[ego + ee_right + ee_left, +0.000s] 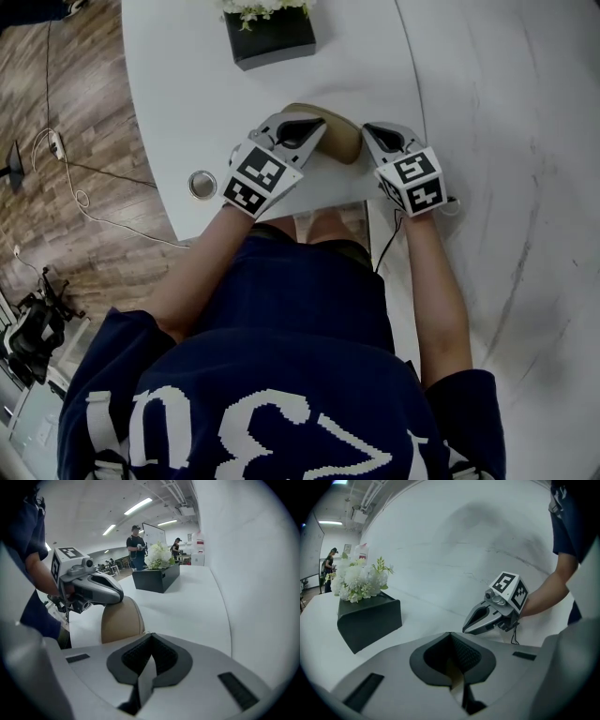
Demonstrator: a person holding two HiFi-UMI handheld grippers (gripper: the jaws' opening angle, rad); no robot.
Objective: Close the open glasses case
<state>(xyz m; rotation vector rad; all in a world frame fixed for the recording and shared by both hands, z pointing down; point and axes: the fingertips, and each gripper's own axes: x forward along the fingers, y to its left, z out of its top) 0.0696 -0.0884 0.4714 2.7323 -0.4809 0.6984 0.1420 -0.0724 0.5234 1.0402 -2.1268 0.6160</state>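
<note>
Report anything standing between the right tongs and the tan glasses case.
Nothing visible does. The right tongs are close beside the glasses case, and the left tongs are at the case's top.

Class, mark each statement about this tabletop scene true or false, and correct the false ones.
1. The left gripper reaches over the tan rounded glasses case. True.
2. The black rectangular box holds red blooms. False: its flowers are white.
3. The right gripper has its jaws wide apart. False: they are together, with nothing between them.
4. A small round silver object lies on the white table near its edge. True.
</note>
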